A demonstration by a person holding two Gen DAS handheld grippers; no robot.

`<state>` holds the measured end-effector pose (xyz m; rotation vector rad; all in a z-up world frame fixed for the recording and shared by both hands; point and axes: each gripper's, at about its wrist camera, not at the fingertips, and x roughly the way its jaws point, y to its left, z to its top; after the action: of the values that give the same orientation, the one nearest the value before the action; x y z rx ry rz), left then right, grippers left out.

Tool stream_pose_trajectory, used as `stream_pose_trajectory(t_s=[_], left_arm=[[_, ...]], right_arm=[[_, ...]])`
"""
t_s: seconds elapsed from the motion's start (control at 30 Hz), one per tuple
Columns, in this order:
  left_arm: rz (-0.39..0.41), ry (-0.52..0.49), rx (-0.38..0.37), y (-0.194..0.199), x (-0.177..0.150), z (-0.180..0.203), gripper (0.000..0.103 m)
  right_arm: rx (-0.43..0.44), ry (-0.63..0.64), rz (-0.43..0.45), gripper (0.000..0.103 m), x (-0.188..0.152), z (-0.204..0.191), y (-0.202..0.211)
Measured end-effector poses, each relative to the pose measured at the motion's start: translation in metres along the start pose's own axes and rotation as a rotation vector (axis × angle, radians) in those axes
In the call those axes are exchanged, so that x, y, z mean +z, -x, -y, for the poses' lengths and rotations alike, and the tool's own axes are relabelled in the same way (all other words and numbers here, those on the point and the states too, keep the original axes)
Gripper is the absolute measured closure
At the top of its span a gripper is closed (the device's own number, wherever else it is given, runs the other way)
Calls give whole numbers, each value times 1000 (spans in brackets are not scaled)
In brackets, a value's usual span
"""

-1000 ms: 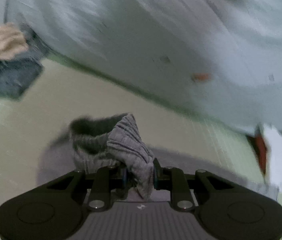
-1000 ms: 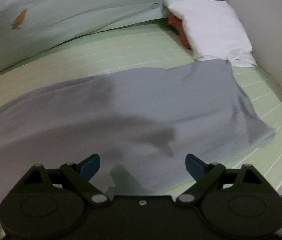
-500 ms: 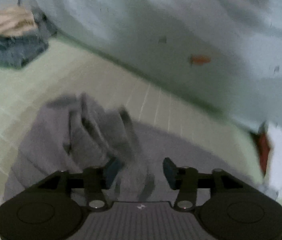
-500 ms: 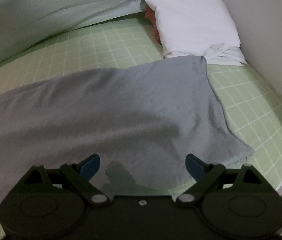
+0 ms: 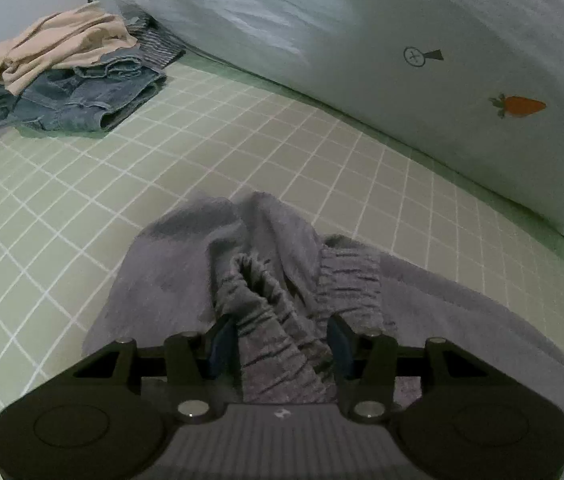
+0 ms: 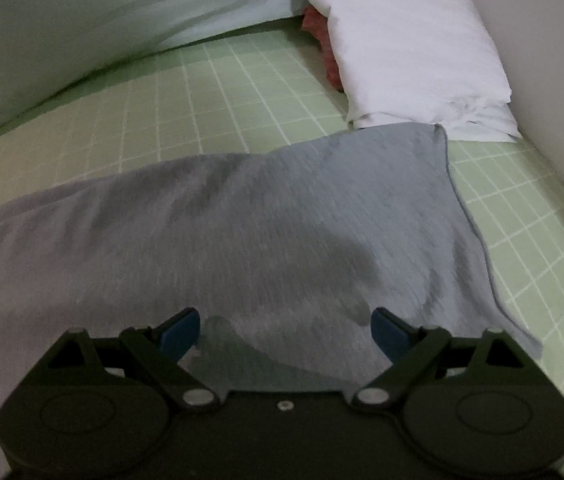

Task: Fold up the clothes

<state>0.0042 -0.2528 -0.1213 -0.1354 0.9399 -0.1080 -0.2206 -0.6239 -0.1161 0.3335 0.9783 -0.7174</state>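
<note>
A grey garment (image 5: 186,280) with a gathered elastic waistband (image 5: 266,300) lies on the green checked bed sheet (image 5: 242,140). My left gripper (image 5: 280,340) is open, its jaws on either side of the bunched waistband, not pinching it. In the right wrist view the same grey garment (image 6: 242,232) lies spread flat across the sheet (image 6: 222,92). My right gripper (image 6: 285,328) is open and empty just above the cloth near its front edge.
A pile of clothes with denim (image 5: 82,96) and a beige piece (image 5: 62,48) sits at the far left. A pale quilt with a carrot print (image 5: 401,40) runs along the back. A white pillow (image 6: 409,48) lies by the wall (image 6: 541,60) at right.
My left gripper was shut on the waistband a second ago; it has opened and the waistband has dropped onto the bed. The right gripper stayed open and shifted slightly forward.
</note>
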Motion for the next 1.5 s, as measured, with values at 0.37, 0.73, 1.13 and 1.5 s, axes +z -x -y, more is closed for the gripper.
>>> stream_pose_trajectory(t_s=[0.37, 0.73, 1.13, 1.5], left_arm=[[53, -196, -136, 16, 14, 55, 92], [-114, -267, -203, -26, -20, 100, 59], [-59, -283, -268, 16, -23, 111, 24], [18, -169, -168, 42, -24, 71, 21]], right_arm=[[-62, -13, 6, 10, 6, 3, -4], [-58, -40, 18, 10, 9, 22, -9], [-128, -35, 72, 4, 18, 74, -17], [-49, -163, 71, 0, 10, 120, -31]])
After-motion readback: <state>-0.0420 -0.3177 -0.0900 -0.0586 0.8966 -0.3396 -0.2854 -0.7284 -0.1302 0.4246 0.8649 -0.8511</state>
